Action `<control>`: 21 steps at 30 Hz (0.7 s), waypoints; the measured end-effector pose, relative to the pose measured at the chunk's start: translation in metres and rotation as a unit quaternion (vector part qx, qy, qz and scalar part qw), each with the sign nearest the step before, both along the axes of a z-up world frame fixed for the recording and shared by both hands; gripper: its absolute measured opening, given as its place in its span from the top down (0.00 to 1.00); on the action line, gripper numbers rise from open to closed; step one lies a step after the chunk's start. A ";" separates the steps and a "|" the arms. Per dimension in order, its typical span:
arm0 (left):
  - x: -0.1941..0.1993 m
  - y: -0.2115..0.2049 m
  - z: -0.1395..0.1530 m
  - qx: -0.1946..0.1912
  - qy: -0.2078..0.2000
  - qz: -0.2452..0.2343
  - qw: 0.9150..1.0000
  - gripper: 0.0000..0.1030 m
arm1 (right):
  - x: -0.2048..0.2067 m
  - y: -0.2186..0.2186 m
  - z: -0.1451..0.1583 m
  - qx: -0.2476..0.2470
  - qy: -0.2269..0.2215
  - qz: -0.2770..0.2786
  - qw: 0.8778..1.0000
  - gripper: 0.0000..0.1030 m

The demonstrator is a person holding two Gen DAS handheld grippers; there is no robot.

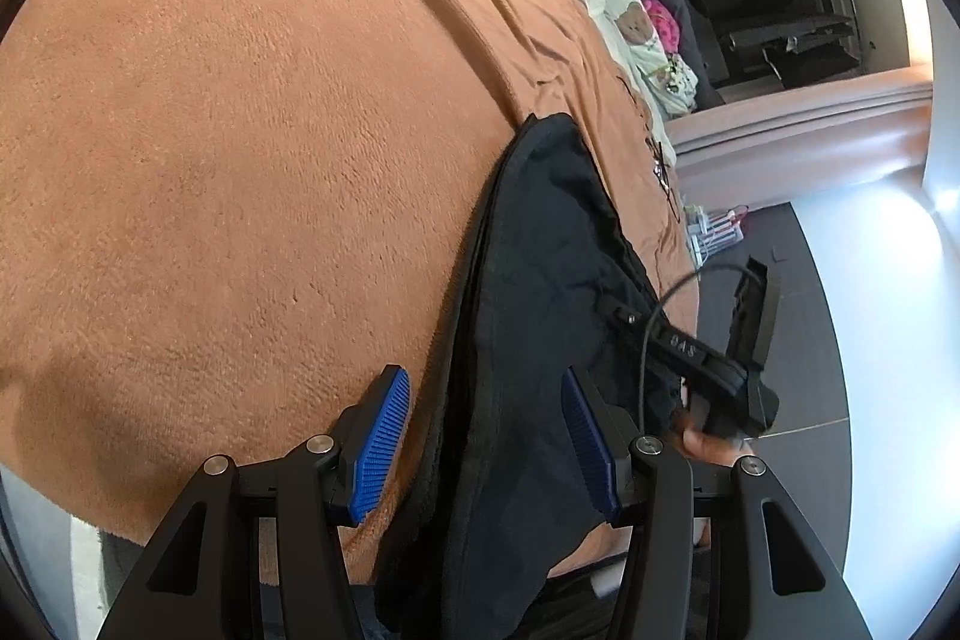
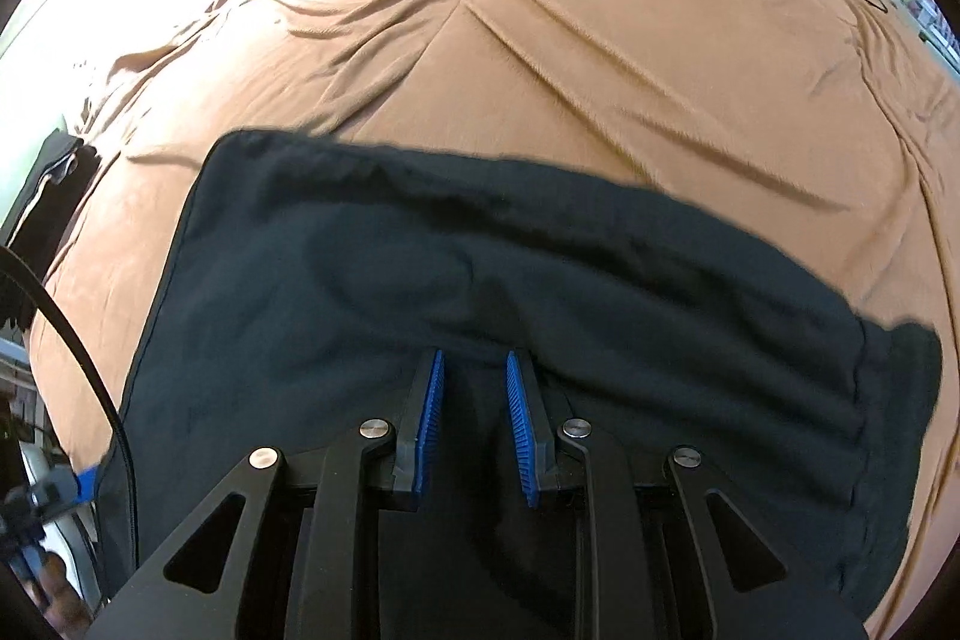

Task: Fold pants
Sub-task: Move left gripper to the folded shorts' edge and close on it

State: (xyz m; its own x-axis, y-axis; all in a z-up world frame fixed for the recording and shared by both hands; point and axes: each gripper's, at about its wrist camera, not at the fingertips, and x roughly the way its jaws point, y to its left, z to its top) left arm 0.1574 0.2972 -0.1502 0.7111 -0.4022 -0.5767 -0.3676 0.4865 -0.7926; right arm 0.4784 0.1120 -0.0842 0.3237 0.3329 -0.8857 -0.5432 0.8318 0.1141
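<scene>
Black pants (image 2: 480, 280) lie partly folded on the bed (image 2: 600, 40), further folds seemingly left; right hand-held gripper (image 2: 475, 424) narrowly parted over cloth at 6 o'clock, left hand-held gripper (image 1: 489, 448) half-open, gripping nothing.

Both tongs are matte black linkages, each arm with a triangular cut-out and round silver pivot screws. The left tongs (image 1: 489, 439) and the right tongs (image 2: 474, 421) carry ribbed bright blue pads (image 2: 433, 421) on black finger backs. A thin black cable (image 1: 651, 334) loops from the right tongs' body, which bears raised letters.
</scene>
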 end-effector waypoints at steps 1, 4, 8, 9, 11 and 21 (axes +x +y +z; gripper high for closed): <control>0.001 0.000 -0.001 0.000 0.002 0.000 1.000 0.47 | 0.003 0.003 -0.001 -0.001 -0.001 0.000 1.000 0.82; 0.003 0.000 -0.002 -0.001 0.006 0.002 1.000 0.47 | 0.017 0.005 -0.002 -0.002 0.001 -0.001 1.000 0.82; 0.006 0.000 -0.002 -0.005 0.010 0.004 1.000 0.47 | 0.031 0.011 -0.007 0.003 0.003 0.001 1.000 0.83; 0.008 0.000 -0.002 -0.005 0.011 0.004 1.000 0.47 | 0.036 0.013 -0.007 0.012 0.003 0.001 1.000 0.83; 0.010 0.000 -0.003 -0.006 0.013 0.004 1.000 0.47 | 0.040 0.013 -0.006 0.021 0.002 0.002 1.000 0.83; 0.026 -0.013 -0.002 -0.009 0.021 -0.024 0.999 0.47 | 0.004 -0.020 0.024 0.074 -0.015 0.005 0.997 0.83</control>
